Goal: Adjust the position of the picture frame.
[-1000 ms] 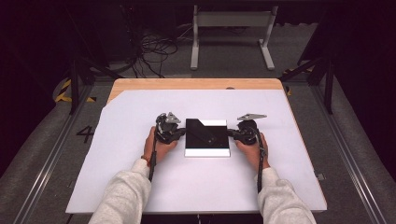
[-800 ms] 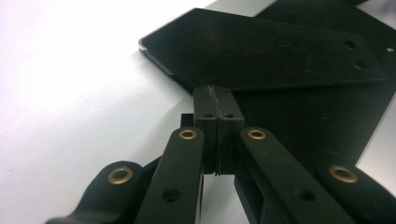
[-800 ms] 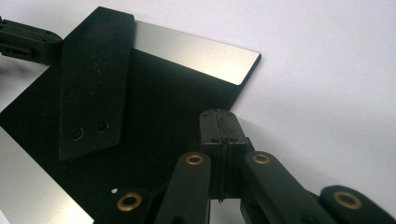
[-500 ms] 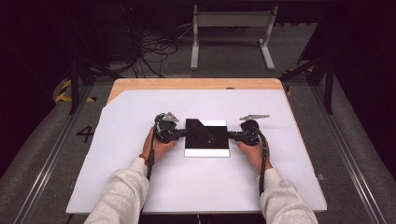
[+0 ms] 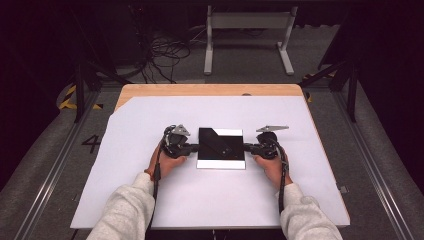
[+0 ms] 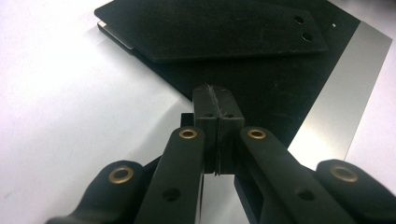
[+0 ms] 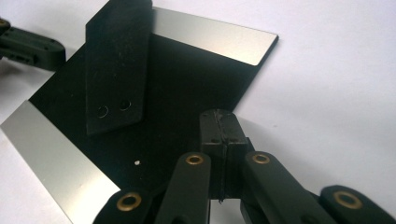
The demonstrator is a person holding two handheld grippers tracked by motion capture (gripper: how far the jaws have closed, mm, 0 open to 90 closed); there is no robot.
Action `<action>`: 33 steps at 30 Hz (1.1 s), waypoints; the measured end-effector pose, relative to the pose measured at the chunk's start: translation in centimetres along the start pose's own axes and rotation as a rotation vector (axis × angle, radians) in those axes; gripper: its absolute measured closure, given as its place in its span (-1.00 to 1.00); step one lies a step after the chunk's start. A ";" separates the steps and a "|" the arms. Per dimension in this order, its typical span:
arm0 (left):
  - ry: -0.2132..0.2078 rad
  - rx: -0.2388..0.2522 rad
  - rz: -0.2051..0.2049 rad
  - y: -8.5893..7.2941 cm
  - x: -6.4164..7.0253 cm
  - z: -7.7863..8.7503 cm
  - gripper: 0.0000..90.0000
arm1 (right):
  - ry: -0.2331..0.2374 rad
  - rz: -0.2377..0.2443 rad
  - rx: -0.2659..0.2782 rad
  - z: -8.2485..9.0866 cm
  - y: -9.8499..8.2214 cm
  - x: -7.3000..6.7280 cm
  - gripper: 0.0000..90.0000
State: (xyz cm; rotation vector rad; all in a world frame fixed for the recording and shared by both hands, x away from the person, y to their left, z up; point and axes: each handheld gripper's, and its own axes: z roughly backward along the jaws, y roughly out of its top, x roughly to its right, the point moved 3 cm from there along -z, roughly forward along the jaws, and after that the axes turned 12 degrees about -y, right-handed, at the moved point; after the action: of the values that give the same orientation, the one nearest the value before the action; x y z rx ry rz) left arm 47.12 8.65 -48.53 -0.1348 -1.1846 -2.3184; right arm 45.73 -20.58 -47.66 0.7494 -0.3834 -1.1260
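Note:
A square silver plate (image 5: 221, 163) lies flat at the middle of the white table, with a black sheet (image 5: 220, 145) covering most of it. In the gripper views a black strip (image 6: 219, 32) (image 7: 119, 65) with two small holes rests on the black sheet (image 6: 252, 84) (image 7: 187, 93). My left gripper (image 5: 196, 146) (image 6: 217, 100) is shut, its tips at the sheet's left edge, nothing visible between the pads. My right gripper (image 5: 246, 146) (image 7: 219, 123) is shut too, its tips at the right edge. The left gripper's tip (image 7: 28, 46) also shows in the right gripper view.
White paper (image 5: 150, 200) covers the table, and a wooden edge (image 5: 210, 90) shows at the far side. Beyond it on the floor are cables (image 5: 160, 55) and a grey metal stand (image 5: 247, 35). Rails (image 5: 50, 170) run along the table's sides.
Both grippers have settled slightly lower at the plate's sides. The plate and the strip lie where they were.

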 end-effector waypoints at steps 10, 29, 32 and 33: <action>0.046 -0.024 -0.045 -0.2 1.3 -0.1 1.00 | 0.016 0.047 -0.004 0.4 -0.3 -0.4 1.00; -0.039 -0.060 -0.222 1.7 6.0 -1.9 1.00 | 0.105 0.134 -0.007 0.5 -1.0 -2.4 1.00; 0.014 -0.026 -0.245 1.3 6.4 0.5 0.98 | 0.073 0.140 0.006 0.7 -1.1 -2.3 1.00; 0.024 -0.021 -0.247 0.8 6.2 1.7 0.97 | 0.068 0.145 0.012 0.8 -1.0 -2.4 1.00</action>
State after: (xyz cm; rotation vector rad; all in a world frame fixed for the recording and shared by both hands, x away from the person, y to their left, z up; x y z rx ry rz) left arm 41.93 7.07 -44.95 0.0340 -1.2243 -2.5374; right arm 43.57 -18.88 -47.65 0.7561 -0.3816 -0.9606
